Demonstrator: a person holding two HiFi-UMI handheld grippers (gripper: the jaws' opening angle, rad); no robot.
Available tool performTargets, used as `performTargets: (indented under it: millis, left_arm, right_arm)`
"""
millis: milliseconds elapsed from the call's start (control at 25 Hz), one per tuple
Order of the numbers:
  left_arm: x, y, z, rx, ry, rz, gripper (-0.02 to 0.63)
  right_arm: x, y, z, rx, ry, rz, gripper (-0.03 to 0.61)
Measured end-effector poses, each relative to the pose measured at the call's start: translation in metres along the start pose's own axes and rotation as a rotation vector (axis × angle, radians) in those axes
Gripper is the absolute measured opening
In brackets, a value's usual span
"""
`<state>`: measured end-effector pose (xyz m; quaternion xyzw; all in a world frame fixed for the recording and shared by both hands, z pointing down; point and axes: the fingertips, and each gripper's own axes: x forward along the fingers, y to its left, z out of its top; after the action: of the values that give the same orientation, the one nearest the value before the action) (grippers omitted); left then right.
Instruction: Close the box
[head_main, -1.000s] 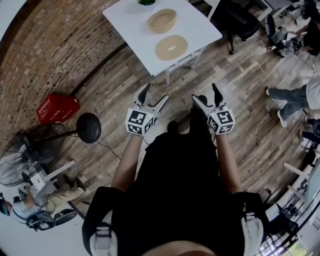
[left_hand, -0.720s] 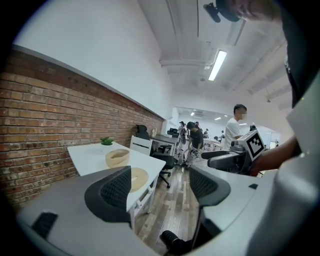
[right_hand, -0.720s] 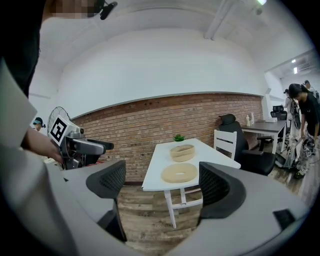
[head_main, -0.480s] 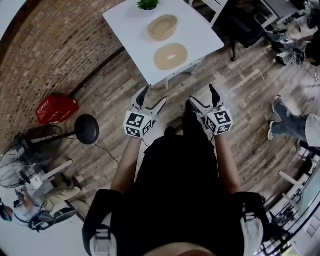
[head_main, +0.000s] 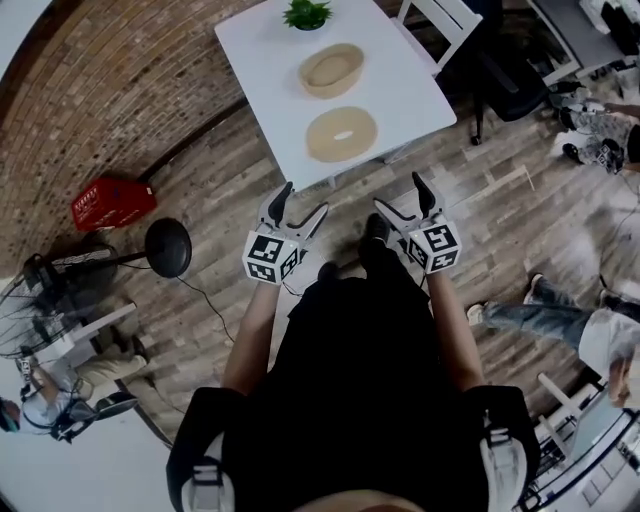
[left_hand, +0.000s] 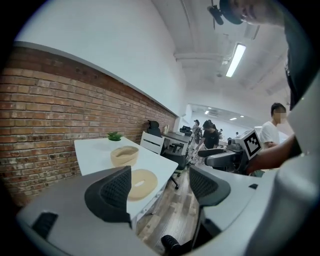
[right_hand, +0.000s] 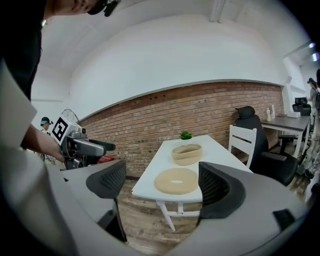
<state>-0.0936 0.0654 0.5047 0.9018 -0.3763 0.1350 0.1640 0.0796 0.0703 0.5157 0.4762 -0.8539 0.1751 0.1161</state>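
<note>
The open oval box (head_main: 331, 70) sits on the white bench (head_main: 270, 60), its flat lid (head_main: 342, 134) just beside it at 6 o'clock, and off the bench's 6 o'clock edge hover the left gripper (head_main: 302, 200) and right gripper (head_main: 400, 193), jaws apart, empty.

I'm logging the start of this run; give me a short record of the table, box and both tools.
table: white
box: oval, open, no lid on it
lid: flat, beside the box, apart, on the person's side
plant: small, at the far edge
left tool: open, empty, short of the table
right tool: open, empty, short of the table
</note>
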Motion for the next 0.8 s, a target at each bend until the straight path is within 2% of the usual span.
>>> performTargets:
  millis: [480,800]
  left_arm:
    - [0.055,0.008,0.009,-0.084,0.011,0.145,0.36]
    - [0.076,0.012,0.024,-0.117,0.001,0.229,0.36]
  right_arm:
    - [0.055,-0.056,0.014,-0.066,0.078,0.202,0.445]
    - [0.076,-0.083,0.026,-0.071,0.096,0.283,0.442]
